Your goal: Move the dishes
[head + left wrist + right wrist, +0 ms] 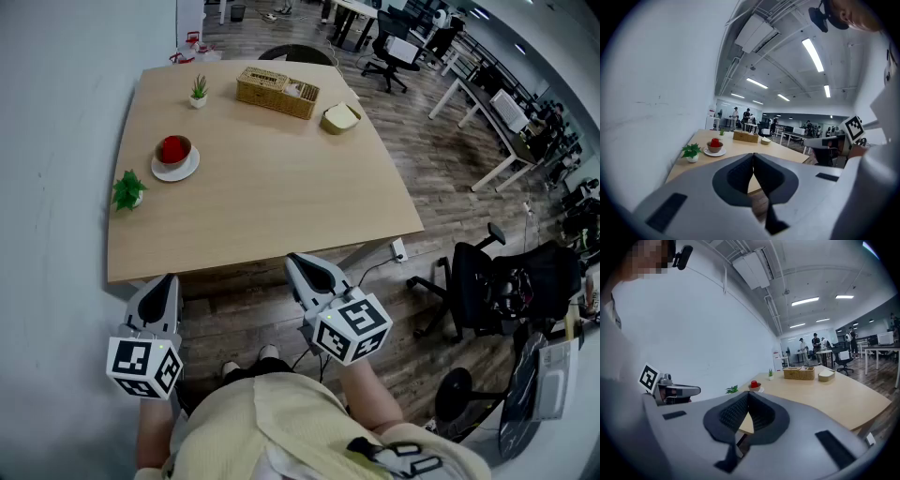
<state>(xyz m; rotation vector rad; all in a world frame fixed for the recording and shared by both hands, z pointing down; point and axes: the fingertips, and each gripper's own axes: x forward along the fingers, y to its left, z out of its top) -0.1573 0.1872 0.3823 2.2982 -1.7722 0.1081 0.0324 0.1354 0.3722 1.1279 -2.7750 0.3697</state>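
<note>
Pale wooden square table [281,197], the landmark for all below.

Left gripper [167,279] and right gripper [292,260]: both short of the table's near edge, over floor. Each one's jaws are pressed together with nothing between them, as their own views confirm [753,161] [747,404].

Woven rectangular wicker basket [277,91]: at the table's far edge, middle.

White round saucer [175,167] carrying a brown bowl [174,150] with a red object [172,147] inside: toward the table's left side. Cream shallow dish [340,117]: far right part of the table, just beside the basket.

Small green potted plants: one at the table's left edge [128,190], one at its far left [199,91].

Handling, my guess: dishes look ceramic, so stiff, smooth, breakable. The bowl sits loose on the saucer and may slide. Pinch each by its rim and keep it level.

Writing: none readable; the gripper cubes show only black-and-white square patterns
</note>
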